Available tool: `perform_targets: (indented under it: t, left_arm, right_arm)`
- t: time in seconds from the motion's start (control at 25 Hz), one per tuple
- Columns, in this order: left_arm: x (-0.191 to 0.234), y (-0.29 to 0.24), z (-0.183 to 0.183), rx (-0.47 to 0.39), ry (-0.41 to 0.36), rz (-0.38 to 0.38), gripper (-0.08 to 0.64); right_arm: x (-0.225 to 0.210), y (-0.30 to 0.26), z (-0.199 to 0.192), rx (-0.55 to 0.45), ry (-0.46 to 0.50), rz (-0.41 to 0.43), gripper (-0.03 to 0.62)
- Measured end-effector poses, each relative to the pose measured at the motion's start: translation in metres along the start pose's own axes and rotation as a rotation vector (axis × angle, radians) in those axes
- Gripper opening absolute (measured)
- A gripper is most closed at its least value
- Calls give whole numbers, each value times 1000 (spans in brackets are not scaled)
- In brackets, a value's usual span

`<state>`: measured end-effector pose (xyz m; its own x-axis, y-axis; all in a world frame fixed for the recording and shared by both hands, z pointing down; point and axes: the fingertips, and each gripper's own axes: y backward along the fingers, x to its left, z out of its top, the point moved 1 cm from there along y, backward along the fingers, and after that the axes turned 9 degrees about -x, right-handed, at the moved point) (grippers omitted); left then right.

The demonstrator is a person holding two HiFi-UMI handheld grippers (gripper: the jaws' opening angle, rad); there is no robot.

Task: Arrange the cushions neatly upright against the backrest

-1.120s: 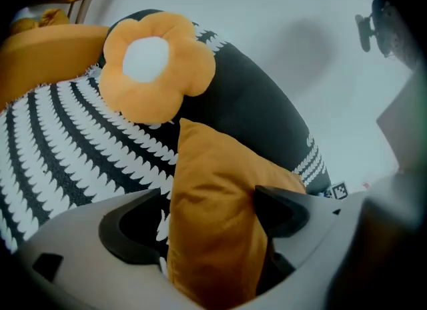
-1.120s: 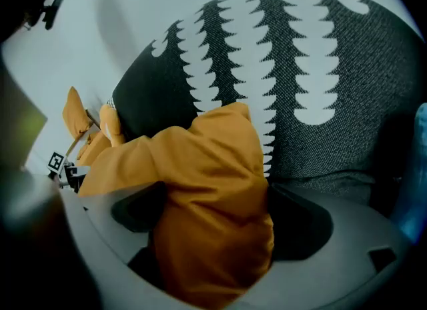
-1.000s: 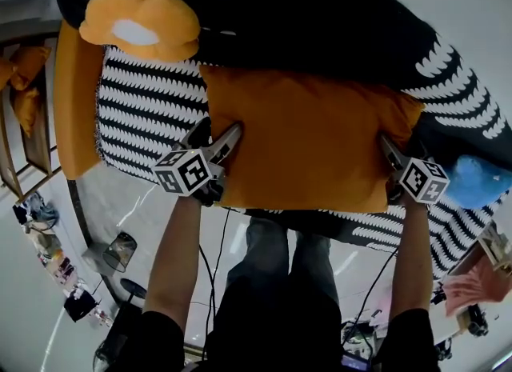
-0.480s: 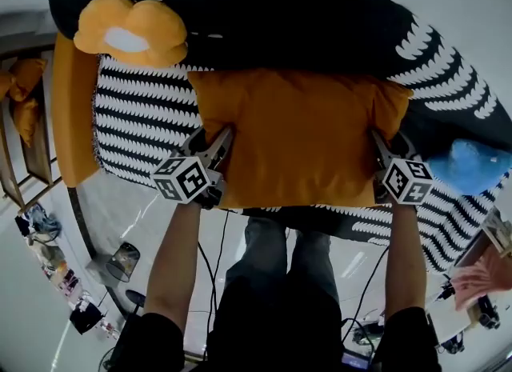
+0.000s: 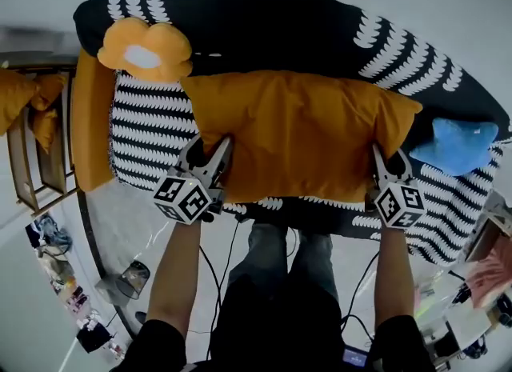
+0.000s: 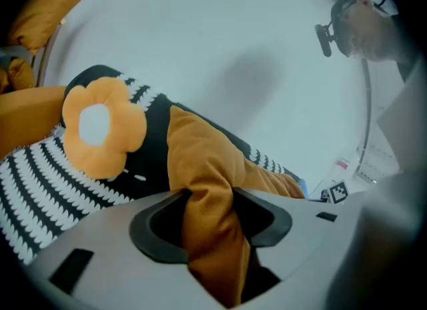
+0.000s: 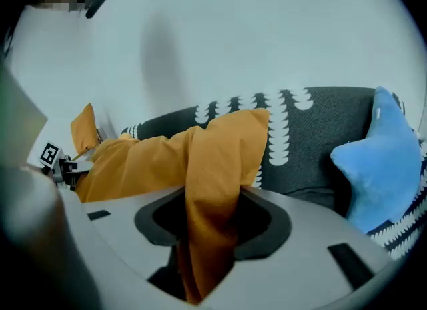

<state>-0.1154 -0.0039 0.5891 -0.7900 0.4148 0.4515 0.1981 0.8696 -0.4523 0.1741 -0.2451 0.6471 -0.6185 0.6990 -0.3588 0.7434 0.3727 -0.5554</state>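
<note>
A large orange cushion (image 5: pixel 296 138) lies across the striped sofa seat (image 5: pixel 152 134), its far edge near the dark backrest (image 5: pixel 280 30). My left gripper (image 5: pixel 208 153) holds the cushion's left edge, my right gripper (image 5: pixel 388 162) its right edge. Both pairs of jaws are closing, with bunched orange fabric pinched between them, as the left gripper view (image 6: pixel 210 222) and the right gripper view (image 7: pixel 210 225) show. An orange flower cushion (image 5: pixel 146 49) leans on the backrest at the left. A blue star cushion (image 5: pixel 460 145) sits at the right.
The sofa's orange armrest (image 5: pixel 92 130) bounds the seat at the left. A wooden rack with orange cushions (image 5: pixel 32 114) stands beyond it. The person's legs (image 5: pixel 276 274) stand close to the sofa's front edge, with cables (image 5: pixel 224 258) hanging beside them.
Both grippers have closed on the orange cushion's side edges. The cushion has shifted up toward the backrest, and its far edge now reaches closer to the flower cushion.
</note>
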Motion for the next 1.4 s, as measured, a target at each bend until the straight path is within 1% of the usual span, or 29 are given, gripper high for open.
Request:
perform_targets:
  t: [0.08, 0.2, 0.36, 0.48, 0.6, 0.76, 0.88, 0.96, 1.08, 1.24, 1.4]
  left_arm:
    - [-6, -2, 23, -31, -39, -31, 222]
    - [1, -10, 60, -69, -82, -74, 227]
    - [10, -25, 106, -114, -109, -140, 238]
    - [22, -41, 130, -146, -134, -175, 245]
    - [31, -57, 143, -174, -154, -201, 249]
    - [38, -78, 138, -169, -157, -214, 255]
    - [54, -86, 128, -144, -154, -195, 277]
    - [60, -92, 118, -110, -166, -183, 291]
    - [62, -102, 103, -74, -161, -169, 296]
    - [72, -111, 102, -88, -133, -138, 301]
    - [84, -116, 103, -100, -121, -109, 311]
  right_arm:
    - [4, 6, 16, -51, -12, -7, 198]
    - [20, -2, 40, -118, -17, -14, 204]
    - [37, -14, 73, -202, -20, -31, 204]
    - [45, -28, 88, -263, -29, -45, 206]
    - [47, -41, 96, -325, -26, -60, 207]
    - [36, -52, 97, -362, -14, -87, 220]
    - [34, -62, 89, -352, -3, -98, 254]
    - [30, -66, 82, -334, -6, -112, 279]
    - [20, -67, 75, -320, -15, -132, 291]
    - [16, -66, 73, -342, -28, -154, 322]
    - [20, -70, 64, -334, -42, -183, 331]
